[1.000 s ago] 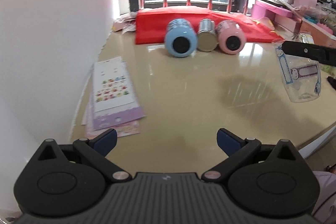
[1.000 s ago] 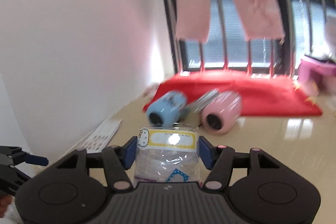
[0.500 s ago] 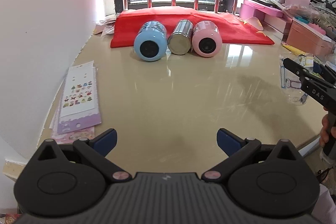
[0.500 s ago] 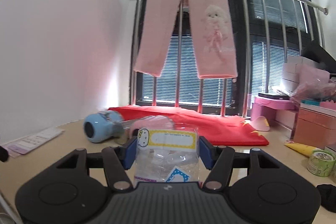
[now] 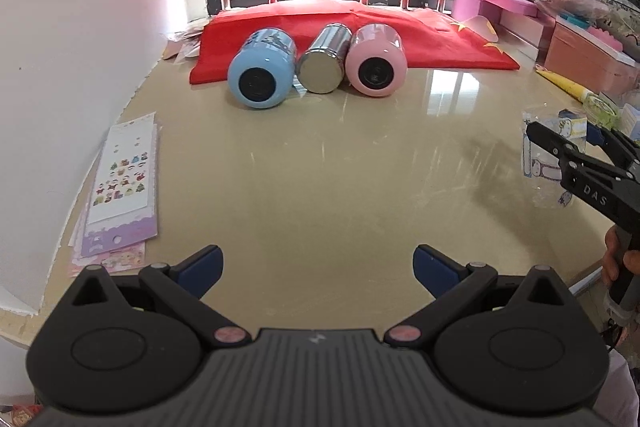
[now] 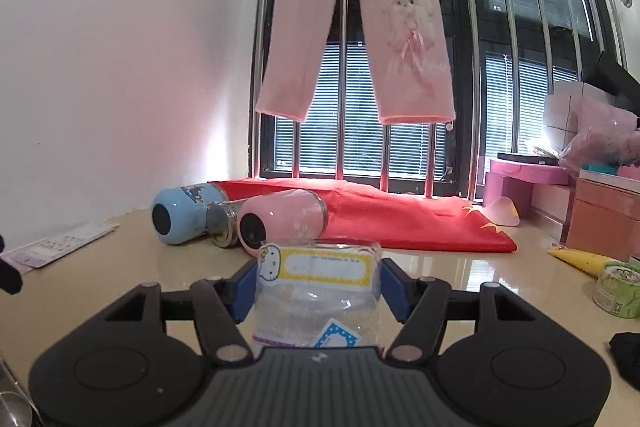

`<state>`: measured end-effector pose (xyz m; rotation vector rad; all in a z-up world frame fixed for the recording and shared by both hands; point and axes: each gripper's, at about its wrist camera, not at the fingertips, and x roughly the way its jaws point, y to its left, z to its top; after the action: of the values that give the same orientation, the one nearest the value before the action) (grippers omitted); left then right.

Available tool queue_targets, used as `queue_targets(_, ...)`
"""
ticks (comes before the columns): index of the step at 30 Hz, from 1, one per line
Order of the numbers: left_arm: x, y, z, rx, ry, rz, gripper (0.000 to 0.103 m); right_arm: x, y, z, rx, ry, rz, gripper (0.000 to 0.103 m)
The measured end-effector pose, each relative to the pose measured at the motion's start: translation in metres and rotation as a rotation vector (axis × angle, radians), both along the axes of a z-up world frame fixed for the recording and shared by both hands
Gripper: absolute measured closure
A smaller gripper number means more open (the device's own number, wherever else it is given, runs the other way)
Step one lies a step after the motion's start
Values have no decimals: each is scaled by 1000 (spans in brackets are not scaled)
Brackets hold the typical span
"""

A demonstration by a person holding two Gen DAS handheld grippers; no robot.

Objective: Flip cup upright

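My right gripper [image 6: 317,289] is shut on a clear plastic cup [image 6: 316,301] with cartoon stickers and a yellow label. It holds the cup upright over the beige table [image 6: 460,275]. In the left wrist view the same cup [image 5: 550,159] and the right gripper [image 5: 568,141] show at the table's right edge. My left gripper [image 5: 317,265] is open and empty, above the near part of the table [image 5: 320,167], well apart from the cup.
A blue flask [image 5: 262,69], a steel flask [image 5: 325,65] and a pink flask [image 5: 376,61] lie on their sides at the back on a red cloth [image 5: 432,35]. Sticker sheets [image 5: 120,183] lie at the left edge. Boxes [image 5: 584,43] and a green tape roll [image 6: 618,289] stand at right.
My right gripper has levelled out and come lower over the table with the cup in it. My left gripper has drawn back slightly, still open.
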<state>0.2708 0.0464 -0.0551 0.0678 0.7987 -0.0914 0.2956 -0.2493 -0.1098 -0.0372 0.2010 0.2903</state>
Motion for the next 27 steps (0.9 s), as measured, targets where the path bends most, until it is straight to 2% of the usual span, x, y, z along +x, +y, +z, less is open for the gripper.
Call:
queue_targets(6,-7,-4,4,-2,-11,-12,0,-14,-8,-9,10,33,-3,39)
queue_targets(10,-12,-6,7,0,-15,-16,0,-19,-10,-7,12,32,-7,34)
queue_targets(13,-19,-7,11,-4,-26,-18,0,-22,-11,-2,20,34,-4,22)
queue_targets(15,-24,-8,15,-3,-36,-14,0,-28,-11,4,26,24,-1,7)
queue_targets(17,-31,-8,21,-5,-50,-15,0,-36,-11,13,21,6,1,1)
queue_targets(23,-62,-6,42,-19,-121,-15,0,-69,-5,51,31,33,-2,0)
queue_targets(27,-92,-4,54,-44,-189,-9,0,-107,5,79,23,28,-9,0)
